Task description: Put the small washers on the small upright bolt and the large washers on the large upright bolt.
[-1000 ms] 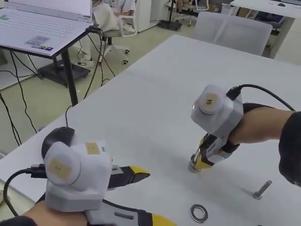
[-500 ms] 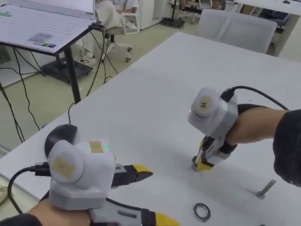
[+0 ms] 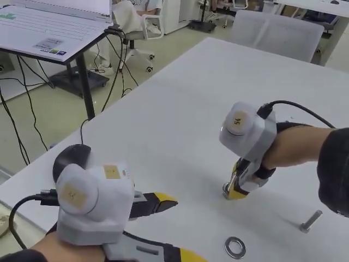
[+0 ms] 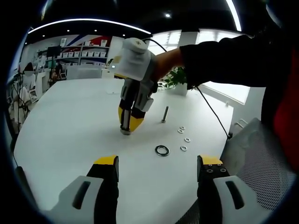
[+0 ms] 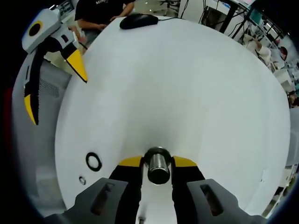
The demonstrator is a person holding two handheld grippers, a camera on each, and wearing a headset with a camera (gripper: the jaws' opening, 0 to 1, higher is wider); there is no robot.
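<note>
The white worktop (image 3: 180,109) carries everything close to its near edge. The right gripper (image 3: 233,191) points down, its jaws clamped on the large bolt (image 5: 158,168), whose lower end seems to rest on the worktop. The left gripper (image 3: 180,228) hovers at the near edge with its jaws wide apart and holds nothing. The small bolt (image 4: 165,114) stands upright just beyond. The large washer (image 3: 233,246) lies flat between the two grippers, and the small washers (image 4: 187,139) lie together beside it.

The risk is that the large bolt falls over when the jaws part, if its end is not flat on the worktop. It could then roll into the washers.

Compared with one second ago almost nothing differs: the right gripper keeps the bolt at the same spot, and the small shift comes from the camera.
</note>
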